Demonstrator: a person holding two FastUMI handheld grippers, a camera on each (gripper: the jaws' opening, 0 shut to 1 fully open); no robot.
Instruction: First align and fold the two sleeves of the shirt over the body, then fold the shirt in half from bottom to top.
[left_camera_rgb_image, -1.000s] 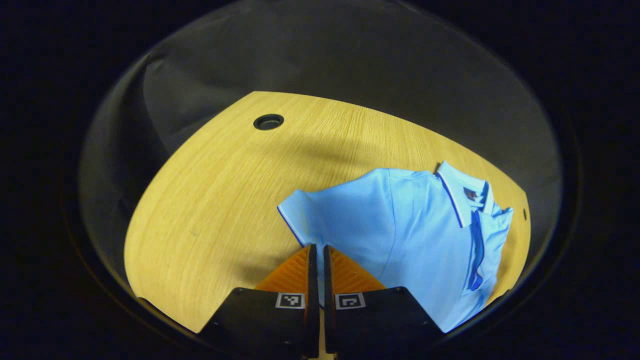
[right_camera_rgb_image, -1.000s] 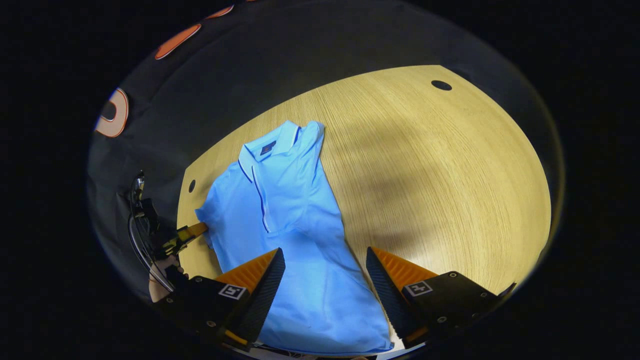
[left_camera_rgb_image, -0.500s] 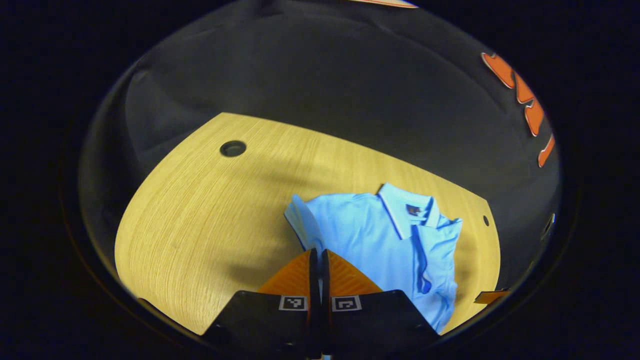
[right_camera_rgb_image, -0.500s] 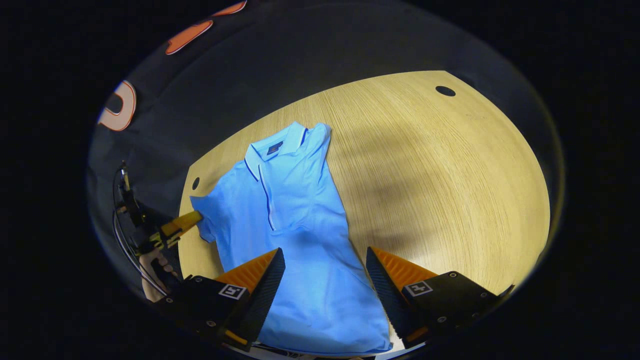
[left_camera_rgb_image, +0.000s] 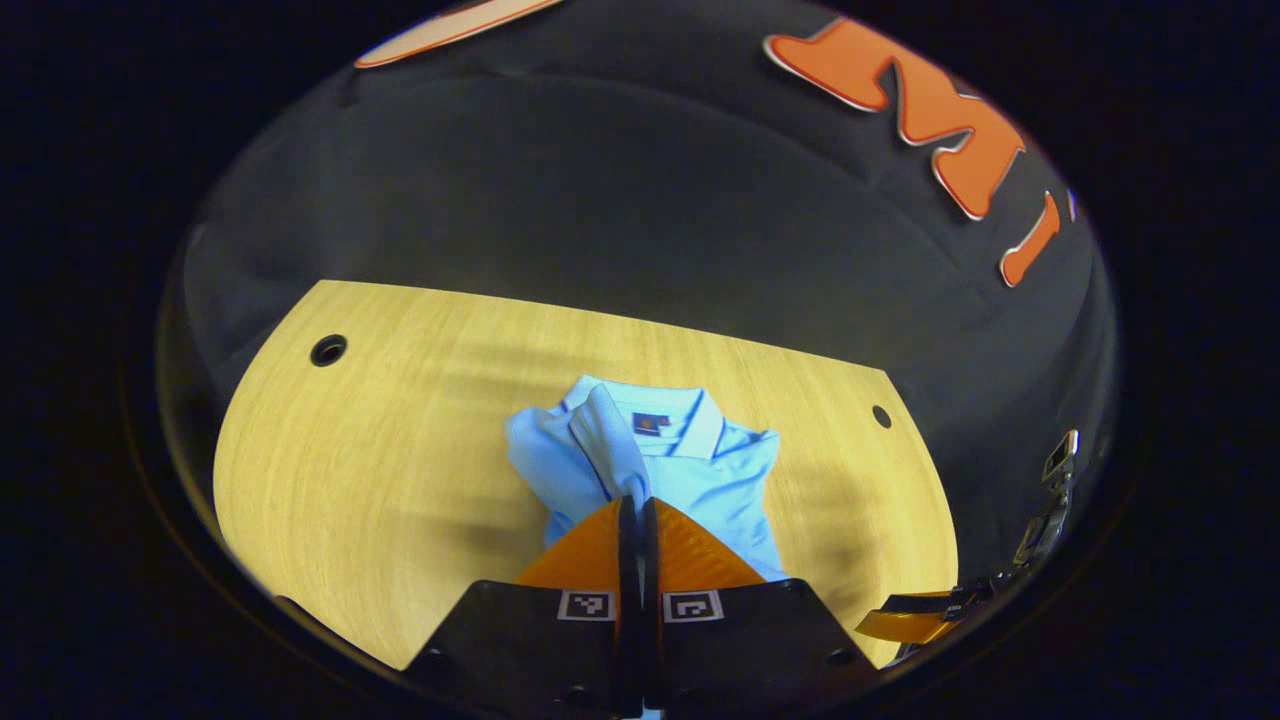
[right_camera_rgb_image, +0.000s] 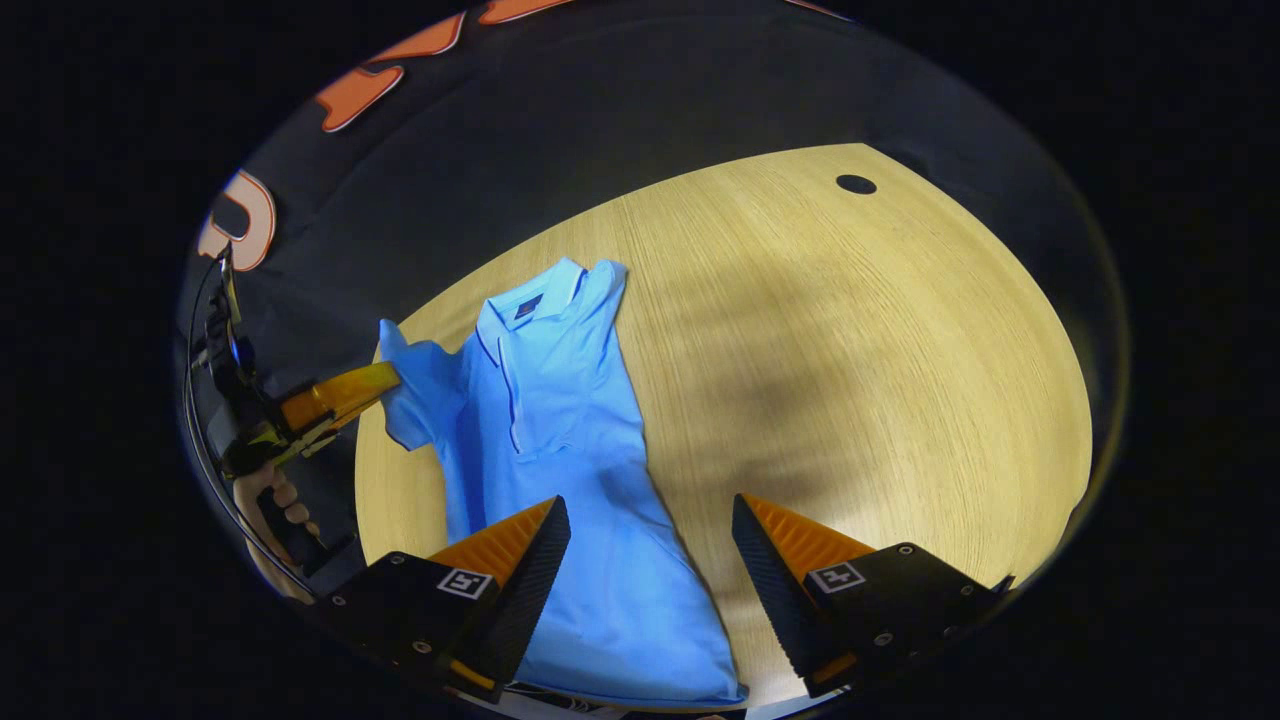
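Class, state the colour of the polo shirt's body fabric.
Light blue; the polo shirt shows best in the right gripper view.

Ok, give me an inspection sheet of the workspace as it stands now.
Surface: wooden table, two round holes, one near the far edge.
Job's things: blue shirt lies collar away; one sleeve is lifted off the table.
Clutter: nothing seen.
Grippers: left gripper is shut on the sleeve; right gripper is open over the shirt's lower part, holding nothing.
Cables: a cable loops by the left gripper.
Surroundings: black cloth wall; a hand holds the left gripper.
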